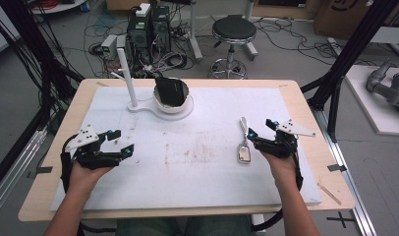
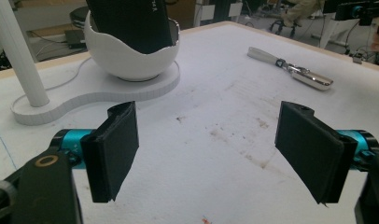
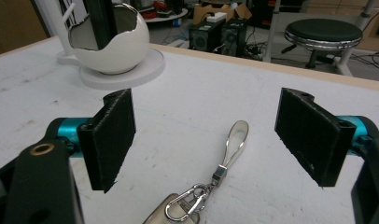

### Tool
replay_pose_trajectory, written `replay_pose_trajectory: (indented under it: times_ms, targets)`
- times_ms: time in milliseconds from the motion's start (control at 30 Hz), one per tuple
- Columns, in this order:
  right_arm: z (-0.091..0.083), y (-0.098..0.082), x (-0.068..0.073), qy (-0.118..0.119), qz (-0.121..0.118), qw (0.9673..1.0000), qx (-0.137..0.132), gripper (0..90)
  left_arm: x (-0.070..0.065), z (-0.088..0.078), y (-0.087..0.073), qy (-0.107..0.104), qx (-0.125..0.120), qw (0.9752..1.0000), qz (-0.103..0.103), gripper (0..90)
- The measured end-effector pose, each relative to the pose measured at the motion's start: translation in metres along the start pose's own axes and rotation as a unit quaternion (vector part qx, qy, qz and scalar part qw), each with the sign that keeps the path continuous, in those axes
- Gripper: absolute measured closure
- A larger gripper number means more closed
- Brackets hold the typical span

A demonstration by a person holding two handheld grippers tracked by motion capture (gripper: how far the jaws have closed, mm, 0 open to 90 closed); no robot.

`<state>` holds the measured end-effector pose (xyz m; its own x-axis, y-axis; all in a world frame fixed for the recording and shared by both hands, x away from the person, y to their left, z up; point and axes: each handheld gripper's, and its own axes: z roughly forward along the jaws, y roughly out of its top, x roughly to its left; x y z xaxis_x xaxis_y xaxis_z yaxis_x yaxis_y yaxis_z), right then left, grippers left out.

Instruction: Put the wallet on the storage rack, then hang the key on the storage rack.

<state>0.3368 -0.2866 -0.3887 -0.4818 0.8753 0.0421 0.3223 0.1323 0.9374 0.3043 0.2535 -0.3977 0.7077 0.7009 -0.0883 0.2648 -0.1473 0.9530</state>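
Observation:
A silver key fob with a clasp and a pale strap (image 1: 243, 146) (image 2: 292, 71) (image 3: 211, 186) lies on the white mat, right of centre. My right gripper (image 1: 250, 138) (image 3: 206, 140) is open just right of it, its jaws to either side of the strap. A white egg-shaped bowl (image 1: 174, 102) (image 2: 129, 57) (image 3: 114, 44) at the back holds a black phone-like slab (image 1: 169, 91) (image 2: 131, 21) standing tilted in it. My left gripper (image 1: 120, 142) (image 2: 208, 151) hovers open over the mat's left side, with nothing between its jaws.
The bowl sits on a white base with an upright white post (image 1: 128, 76) (image 2: 20, 56). The mat (image 1: 197, 172) has brownish stains at its middle. Behind the table stand a black stool (image 1: 233, 32) (image 3: 325, 35), computer cases (image 1: 149, 29) and tangled cables.

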Motion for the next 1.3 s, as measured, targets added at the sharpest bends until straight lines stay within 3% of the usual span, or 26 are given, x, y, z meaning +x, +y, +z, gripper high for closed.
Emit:
replay_pose_trajectory:
  times_ms: [567, 800, 933, 967, 1100, 1167, 1200, 1233, 1267, 1300]
  targets:
    - [0.003, -0.002, 0.000, -0.025, -0.011, 0.9995, 0.015, 21.0, -0.001, -0.005, 0.001, 0.012, -0.003, 0.9999, 0.004, 21.6]
    - [0.020, -0.006, -0.002, -0.041, -0.019, 0.9975, 0.054, 21.3, -0.001, -0.009, -0.001, 0.022, -0.005, 0.9997, -0.002, 21.6]
    - [0.039, -0.010, -0.001, -0.059, -0.030, 0.9944, 0.082, 23.9, -0.001, -0.008, -0.002, 0.022, -0.002, 0.9998, -0.001, 21.6]
    - [0.050, -0.013, -0.003, -0.061, -0.024, 0.9935, 0.093, 24.5, -0.001, -0.008, -0.002, 0.022, -0.002, 0.9998, -0.001, 21.6]
    - [0.066, -0.018, -0.005, -0.065, -0.018, 0.9911, 0.115, 24.8, 0.001, -0.010, -0.004, 0.026, -0.002, 0.9997, -0.002, 21.6]
    - [0.079, -0.025, -0.005, -0.071, -0.017, 0.9866, 0.145, 28.8, 0.002, -0.011, -0.004, 0.026, -0.002, 0.9997, -0.002, 21.6]
    - [0.079, -0.025, -0.005, -0.071, -0.017, 0.9866, 0.145, 28.8, 0.002, -0.011, -0.005, 0.026, -0.003, 0.9997, -0.004, 21.6]
    - [0.083, -0.027, -0.005, -0.074, -0.021, 0.9843, 0.159, 32.7, 0.002, -0.012, -0.005, 0.026, -0.002, 0.9997, -0.003, 21.6]
    - [0.086, -0.030, -0.005, -0.084, -0.028, 0.9799, 0.179, 40.2, 0.002, -0.012, -0.005, 0.027, -0.002, 0.9996, -0.002, 21.6]
    - [0.088, -0.032, -0.005, -0.090, -0.031, 0.9760, 0.196, 53.1, 0.002, -0.012, -0.005, 0.026, -0.003, 0.9996, -0.004, 21.6]
